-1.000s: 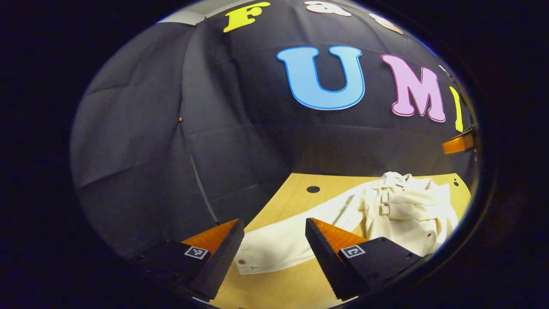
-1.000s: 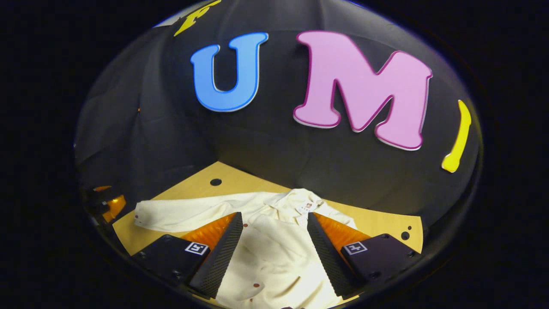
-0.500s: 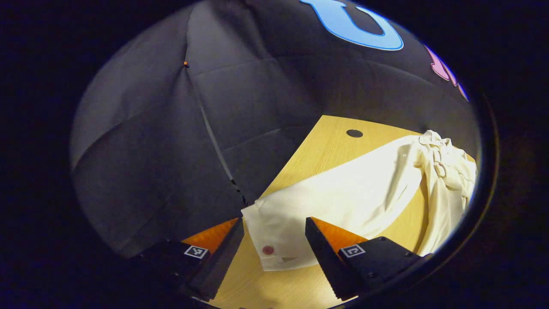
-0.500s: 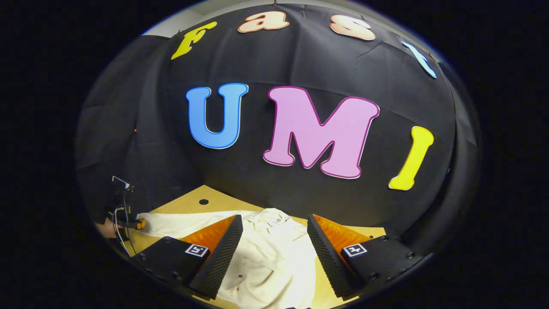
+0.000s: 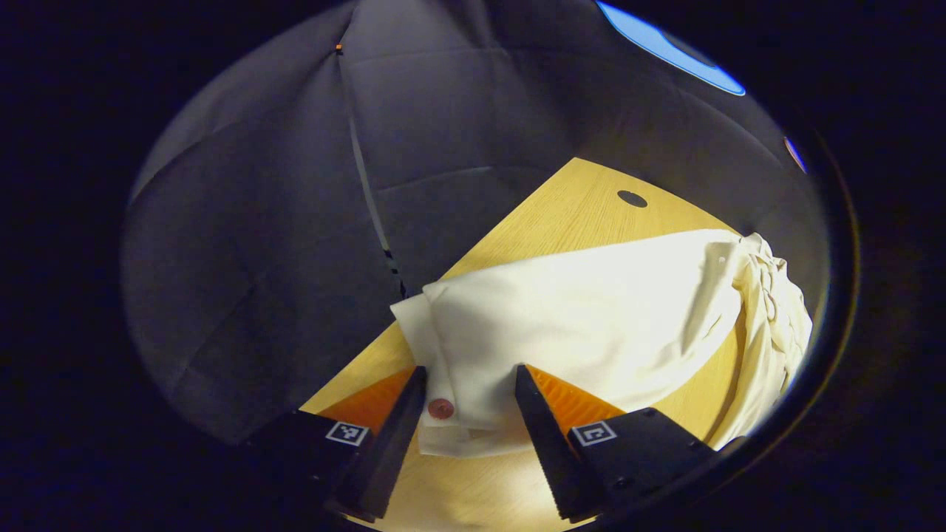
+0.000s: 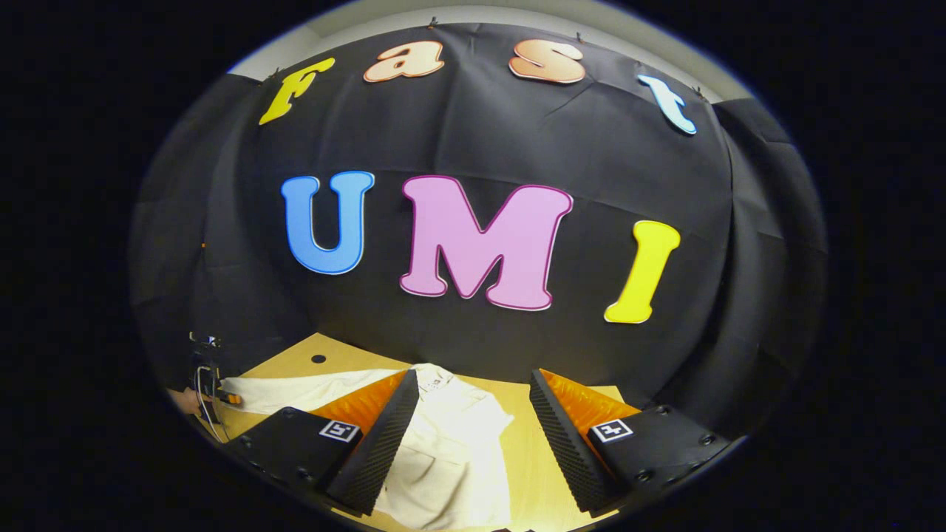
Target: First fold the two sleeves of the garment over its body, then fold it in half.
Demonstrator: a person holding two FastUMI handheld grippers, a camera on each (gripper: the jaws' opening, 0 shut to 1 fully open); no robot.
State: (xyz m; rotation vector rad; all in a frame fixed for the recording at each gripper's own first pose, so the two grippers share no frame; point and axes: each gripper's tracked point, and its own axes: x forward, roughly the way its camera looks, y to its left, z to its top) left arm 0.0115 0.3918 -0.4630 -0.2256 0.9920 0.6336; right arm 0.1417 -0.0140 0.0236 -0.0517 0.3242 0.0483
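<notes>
A cream shirt (image 5: 591, 310) lies on the wooden table (image 5: 576, 199), its body bunched at the right. One long sleeve stretches toward me in the left gripper view. Its cuff (image 5: 458, 403), with a red button (image 5: 440, 408), lies between the fingers of my left gripper (image 5: 469, 384), which is open and low over the table. In the right gripper view the shirt's body (image 6: 451, 458) lies under my right gripper (image 6: 473, 377), which is open and held above it. The stretched sleeve (image 6: 295, 390) runs left to the other gripper (image 6: 222, 399), held by a hand.
The black cloth wall stands close behind the table on the far and left sides. A round dark hole (image 5: 632, 198) marks the table's far corner. Bare wood (image 6: 532, 465) shows to the right of the shirt.
My left gripper has dropped and moved forward, so the cuff now sits between its fingers, which have narrowed slightly. The right gripper has lifted and pulled back from the shirt.
</notes>
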